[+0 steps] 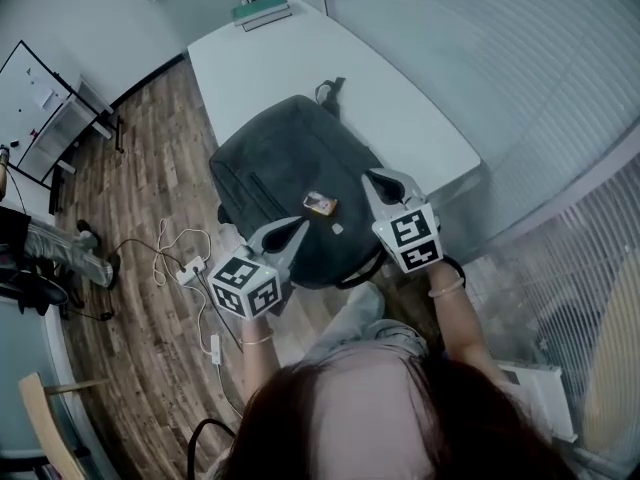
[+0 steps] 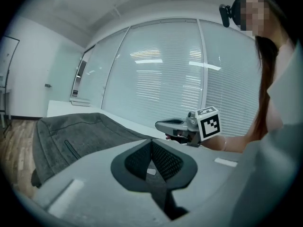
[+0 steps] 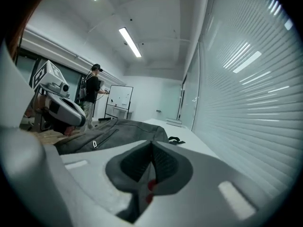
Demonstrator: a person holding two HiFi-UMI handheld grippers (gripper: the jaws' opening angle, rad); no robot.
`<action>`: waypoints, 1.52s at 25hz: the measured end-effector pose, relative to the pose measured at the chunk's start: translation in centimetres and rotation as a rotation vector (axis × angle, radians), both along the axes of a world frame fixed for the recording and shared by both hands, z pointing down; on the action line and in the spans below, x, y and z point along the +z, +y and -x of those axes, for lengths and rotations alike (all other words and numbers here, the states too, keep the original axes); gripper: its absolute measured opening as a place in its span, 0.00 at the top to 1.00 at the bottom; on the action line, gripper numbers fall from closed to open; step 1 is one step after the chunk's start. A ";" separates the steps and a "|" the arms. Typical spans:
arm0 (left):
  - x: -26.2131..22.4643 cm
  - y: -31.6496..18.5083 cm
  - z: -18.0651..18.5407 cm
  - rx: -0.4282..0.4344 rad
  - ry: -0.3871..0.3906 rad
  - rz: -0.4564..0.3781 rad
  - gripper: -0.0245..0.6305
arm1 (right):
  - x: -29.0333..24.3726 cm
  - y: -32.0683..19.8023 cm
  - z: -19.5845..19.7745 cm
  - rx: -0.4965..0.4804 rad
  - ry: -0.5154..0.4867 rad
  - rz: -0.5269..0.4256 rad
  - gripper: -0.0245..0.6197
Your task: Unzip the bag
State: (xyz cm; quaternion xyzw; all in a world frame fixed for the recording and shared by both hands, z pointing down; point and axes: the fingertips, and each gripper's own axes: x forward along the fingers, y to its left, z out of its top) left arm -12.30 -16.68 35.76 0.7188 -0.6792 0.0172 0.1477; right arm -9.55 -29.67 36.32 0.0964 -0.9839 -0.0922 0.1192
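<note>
The grey bag (image 1: 290, 183) lies flat on the white table (image 1: 400, 98), contents hidden.

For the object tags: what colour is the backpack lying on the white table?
The backpack is dark grey, shown best in the head view.

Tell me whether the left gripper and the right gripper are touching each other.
Apart. The head view shows a clear stretch of the grey bag between the left gripper and the right gripper.
</note>
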 end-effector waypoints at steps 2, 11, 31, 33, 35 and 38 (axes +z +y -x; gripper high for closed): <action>-0.4 0.3 0.3 -0.044 -0.016 -0.014 0.95 | -0.7 1.2 -0.1 0.007 -0.040 0.019 0.95; -2.5 2.4 0.7 -0.218 -0.042 -0.095 0.95 | -3.4 5.0 -1.5 0.032 -0.124 -0.007 0.96; -5.8 3.7 1.7 -0.299 -0.111 -0.120 0.95 | -5.4 6.8 -0.6 0.076 -0.140 -0.040 0.96; -5.9 4.3 1.8 -0.293 -0.116 -0.124 0.95 | -5.5 7.6 -0.3 0.078 -0.143 -0.038 0.96; -6.1 5.1 2.0 -0.285 -0.115 -0.128 0.95 | -5.7 8.5 -0.1 0.086 -0.145 -0.042 0.96; -6.2 6.5 2.1 -0.279 -0.105 -0.129 0.95 | -6.2 9.9 -0.1 0.096 -0.137 -0.050 0.96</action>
